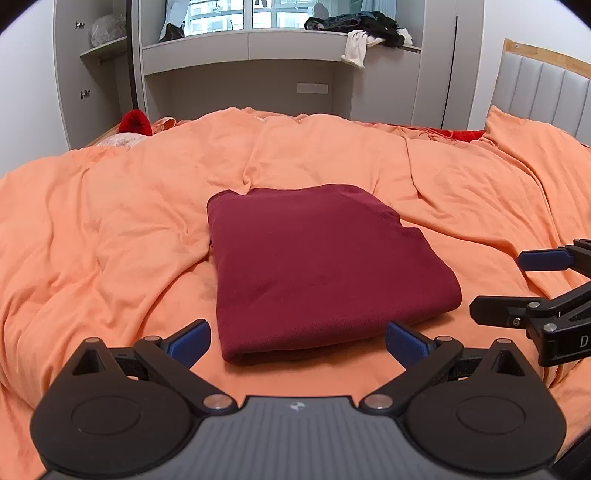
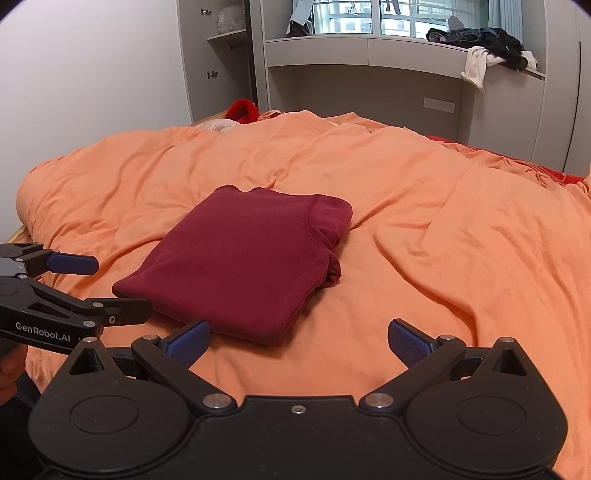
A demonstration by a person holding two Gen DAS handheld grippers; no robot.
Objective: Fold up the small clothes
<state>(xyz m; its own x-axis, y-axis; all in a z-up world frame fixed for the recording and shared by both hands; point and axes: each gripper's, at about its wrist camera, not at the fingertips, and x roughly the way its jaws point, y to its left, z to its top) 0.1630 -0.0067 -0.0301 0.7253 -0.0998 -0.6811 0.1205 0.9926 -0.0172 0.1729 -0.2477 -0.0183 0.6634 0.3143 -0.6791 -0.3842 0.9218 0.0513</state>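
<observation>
A dark red garment point(image 1: 325, 269) lies folded into a neat rectangle on the orange duvet point(image 1: 110, 229); it also shows in the right wrist view point(image 2: 240, 262). My left gripper point(image 1: 297, 341) is open and empty, just short of the garment's near folded edge. My right gripper point(image 2: 297, 341) is open and empty, at the garment's near right corner. The right gripper shows at the right edge of the left wrist view point(image 1: 498, 284), open. The left gripper shows at the left edge of the right wrist view point(image 2: 122, 286), open beside the garment's left corner.
The orange duvet point(image 2: 443, 221) covers the whole bed in loose wrinkles. A padded headboard point(image 1: 543, 88) stands at the right. Grey wardrobe and shelf units point(image 1: 258, 74) line the far wall, with dark clothes point(image 1: 362, 22) piled on the window ledge. A red item point(image 1: 135, 122) lies at the bed's far edge.
</observation>
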